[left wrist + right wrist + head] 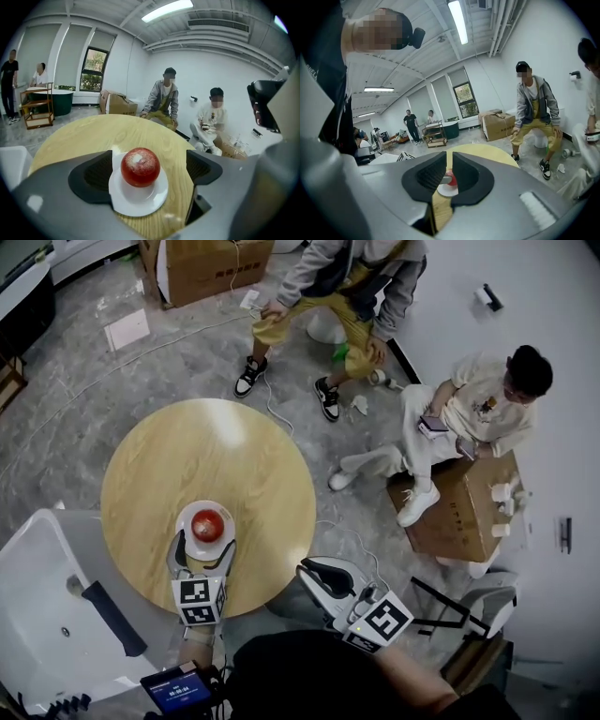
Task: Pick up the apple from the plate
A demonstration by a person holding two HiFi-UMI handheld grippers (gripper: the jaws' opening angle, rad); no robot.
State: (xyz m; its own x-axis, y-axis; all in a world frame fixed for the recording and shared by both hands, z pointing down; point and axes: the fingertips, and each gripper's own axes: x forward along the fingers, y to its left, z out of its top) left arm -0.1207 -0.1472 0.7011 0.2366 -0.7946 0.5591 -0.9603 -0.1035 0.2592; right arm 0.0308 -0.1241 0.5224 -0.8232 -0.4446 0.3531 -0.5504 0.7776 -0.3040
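Observation:
A red apple [207, 525] sits on a small white plate [185, 527] near the front edge of a round wooden table [206, 451]. My left gripper [202, 555] is at the plate's near rim, its jaws wide open, one on each side of the plate. In the left gripper view the apple [140, 167] and plate [139, 204] lie between the fingers [91, 176] with clear gaps on both sides. My right gripper [309, 570] hangs off the table's right front edge, shut but for a narrow slit with nothing in it; through the slit the apple [451, 177] shows far off.
A white chair [42, 587] stands at the table's left front. Beyond the table a person [347, 296] sits, and another person [469, 413] sits by a cardboard box [459, 517] at the right. A cable [272, 404] runs over the floor.

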